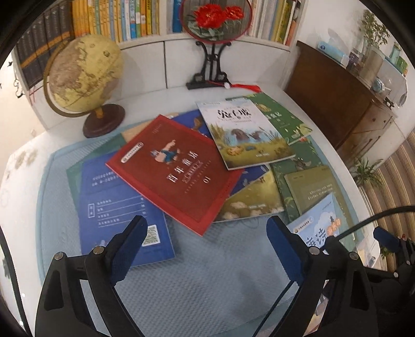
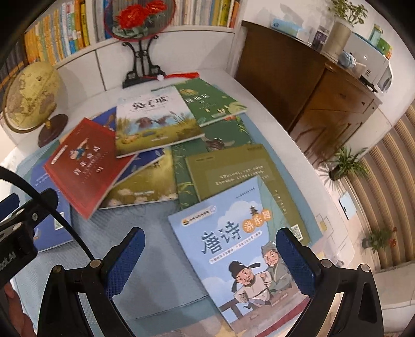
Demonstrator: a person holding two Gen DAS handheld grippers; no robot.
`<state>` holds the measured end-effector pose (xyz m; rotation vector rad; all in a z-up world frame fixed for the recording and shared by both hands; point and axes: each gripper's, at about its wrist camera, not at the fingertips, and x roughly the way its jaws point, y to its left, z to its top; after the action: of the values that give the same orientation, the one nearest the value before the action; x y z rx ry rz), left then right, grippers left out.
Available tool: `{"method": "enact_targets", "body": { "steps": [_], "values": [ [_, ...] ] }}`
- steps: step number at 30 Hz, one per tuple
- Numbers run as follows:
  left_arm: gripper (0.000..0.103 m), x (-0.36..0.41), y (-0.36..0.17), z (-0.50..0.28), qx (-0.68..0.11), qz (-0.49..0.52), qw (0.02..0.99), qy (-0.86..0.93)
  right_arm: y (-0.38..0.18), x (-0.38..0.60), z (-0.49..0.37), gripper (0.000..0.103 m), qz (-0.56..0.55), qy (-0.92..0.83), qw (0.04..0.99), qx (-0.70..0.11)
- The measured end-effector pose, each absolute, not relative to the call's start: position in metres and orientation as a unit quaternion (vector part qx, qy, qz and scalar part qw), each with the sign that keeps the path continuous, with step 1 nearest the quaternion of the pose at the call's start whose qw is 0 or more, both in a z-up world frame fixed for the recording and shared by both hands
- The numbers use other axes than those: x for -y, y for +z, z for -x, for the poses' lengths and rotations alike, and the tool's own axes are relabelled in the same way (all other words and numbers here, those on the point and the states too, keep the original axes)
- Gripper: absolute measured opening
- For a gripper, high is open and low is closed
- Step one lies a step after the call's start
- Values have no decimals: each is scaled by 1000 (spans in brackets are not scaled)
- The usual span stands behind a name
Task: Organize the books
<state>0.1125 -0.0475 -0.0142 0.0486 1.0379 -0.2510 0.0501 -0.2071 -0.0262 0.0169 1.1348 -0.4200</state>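
books lie scattered in an overlapping heap on a pale blue mat [image 1: 207, 272] spread over a white worktop [image 1: 298, 103]. the left gripper [image 1: 205, 228] hangs above the mat's near edge with its jaws spread wide and nothing between them. the right gripper [image 2: 207, 241] is likewise wide open and empty, poised over a light blue book [image 2: 233, 246] that lies at the mat's near right corner. a red book [image 1: 176, 168] sits tilted on top of the pile at mid-mat, overlapping a dark blue book [image 1: 116, 207] toward the left edge. a white-topped book with a marsh picture [image 1: 243, 132] rests across the red one's far corner and partly covers a green book [image 1: 282, 116] near the worktop's back edge. an olive book [image 2: 233, 171] lies under the light blue one. at the back left corner of the worktop stands a globe [image 1: 85, 75]; a round embroidered fan on a black stand [image 1: 215, 23] stands at the back edge, below a shelf of upright books [image 1: 116, 18]. a brown cabinet [image 1: 337, 103] stands just beside the worktop's right edge.
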Motion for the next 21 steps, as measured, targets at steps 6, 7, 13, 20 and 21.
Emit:
{"method": "enact_targets", "body": {
  "steps": [6,7,13,20,21],
  "values": [
    [93,53,-23,-112,-504,-34,855,-116,-33,221,-51,101,-25,-215,812,-542],
    [93,53,-24,-112,-504,-33,855,-115,-34,222,-51,101,-27,-216,811,-543],
    [93,44,-25,-117,-503,-39,858,-100,-35,218,-59,101,-25,-209,812,-544],
    [93,32,-31,-125,-510,-33,856,-80,-40,201,-75,101,-6,-182,818,-546],
    [93,31,-32,-127,-511,-31,856,-79,-40,198,-77,101,-3,-179,818,-546]
  ]
}}
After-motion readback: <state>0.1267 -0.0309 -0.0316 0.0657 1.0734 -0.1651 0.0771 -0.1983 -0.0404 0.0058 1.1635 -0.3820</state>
